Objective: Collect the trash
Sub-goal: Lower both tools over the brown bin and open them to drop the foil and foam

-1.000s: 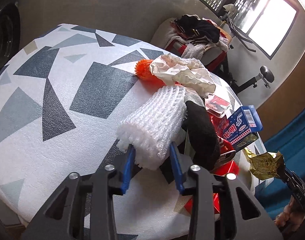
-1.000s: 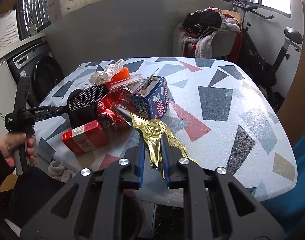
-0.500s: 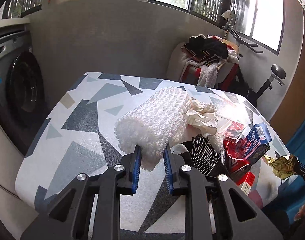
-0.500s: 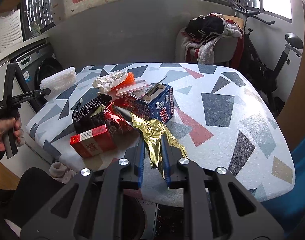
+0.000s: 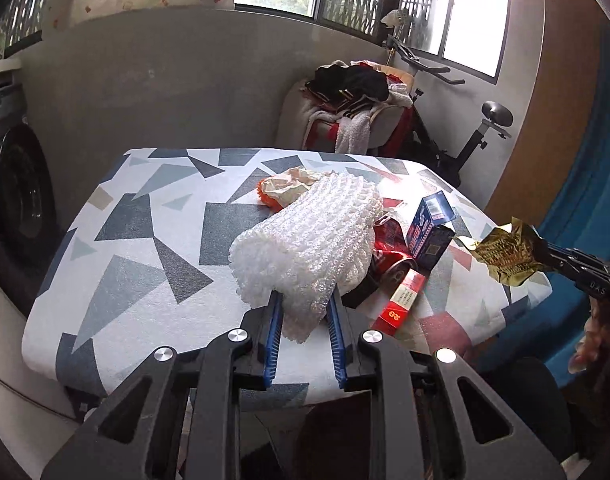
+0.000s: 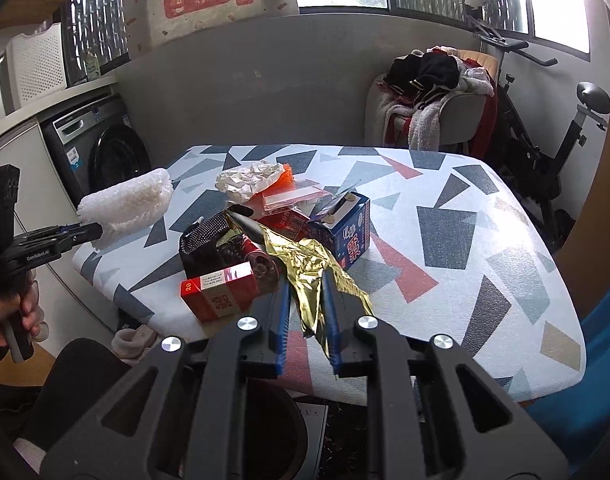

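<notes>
Foam netting [image 5: 309,248] sits pinched between the blue pads of my left gripper [image 5: 305,312], lifted clear of the patterned table [image 5: 145,240] and jutting forward from the jaws. My right gripper [image 6: 307,292] is clamped on a crumpled gold foil wrapper [image 6: 305,268], which trails ahead of the fingertips. Just beyond and left of that claw lie a red cigarette pack [image 6: 219,288], a crushed red can [image 6: 261,260] and a blue carton [image 6: 345,228]; crumpled paper [image 6: 249,178] rests farther ahead.
</notes>
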`<state>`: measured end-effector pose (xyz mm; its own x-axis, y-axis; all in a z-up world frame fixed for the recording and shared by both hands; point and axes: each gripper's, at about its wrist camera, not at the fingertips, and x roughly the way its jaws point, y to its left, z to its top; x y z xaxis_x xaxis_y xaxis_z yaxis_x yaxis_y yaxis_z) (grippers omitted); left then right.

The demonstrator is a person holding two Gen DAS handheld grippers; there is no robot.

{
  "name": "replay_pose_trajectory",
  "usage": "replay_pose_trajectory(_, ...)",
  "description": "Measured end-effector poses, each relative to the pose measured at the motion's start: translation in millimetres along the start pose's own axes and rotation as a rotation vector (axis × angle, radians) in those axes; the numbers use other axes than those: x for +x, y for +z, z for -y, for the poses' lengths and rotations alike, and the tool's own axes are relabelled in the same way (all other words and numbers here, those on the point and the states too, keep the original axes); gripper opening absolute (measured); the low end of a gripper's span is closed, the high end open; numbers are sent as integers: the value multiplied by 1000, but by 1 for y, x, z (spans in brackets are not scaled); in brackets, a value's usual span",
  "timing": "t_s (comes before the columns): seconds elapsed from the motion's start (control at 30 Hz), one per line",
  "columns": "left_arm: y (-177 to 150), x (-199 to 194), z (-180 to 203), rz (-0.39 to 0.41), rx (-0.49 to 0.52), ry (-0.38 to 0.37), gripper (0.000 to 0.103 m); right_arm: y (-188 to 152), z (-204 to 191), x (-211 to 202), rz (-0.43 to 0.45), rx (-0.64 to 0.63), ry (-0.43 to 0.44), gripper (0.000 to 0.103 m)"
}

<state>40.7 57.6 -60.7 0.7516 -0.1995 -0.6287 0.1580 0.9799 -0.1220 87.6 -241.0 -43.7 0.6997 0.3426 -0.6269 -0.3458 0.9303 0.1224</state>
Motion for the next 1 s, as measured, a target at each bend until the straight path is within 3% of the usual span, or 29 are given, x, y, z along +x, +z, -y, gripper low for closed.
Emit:
replay_pose_trajectory(0.33,-89,-32,24,-107,54,-116,21,-7,-5,-21,14,1,8,19)
replay_pose_trajectory(0.6,-108,-10,34,-231,101,-158,23,-15,-10,-23,-5,-2,16,19)
replay_pose_trajectory(0.7,-109,-2,38,-247,100,-175,33,-19,-11,-21,-16,11,30,19)
replay_pose_trajectory(0.77,-109,0,37,-233,89,-178,52,-23,-10,-19,-32,35,58,19)
replay_pose_trajectory(0.9,-110,-1,34,-190,60,-173,61,-39,-15,-10,-93,89,147,19)
replay_pose_trajectory(1.0,-106,-8,27,-129,32,-138,73,-56,-19,-1,-165,163,270,19)
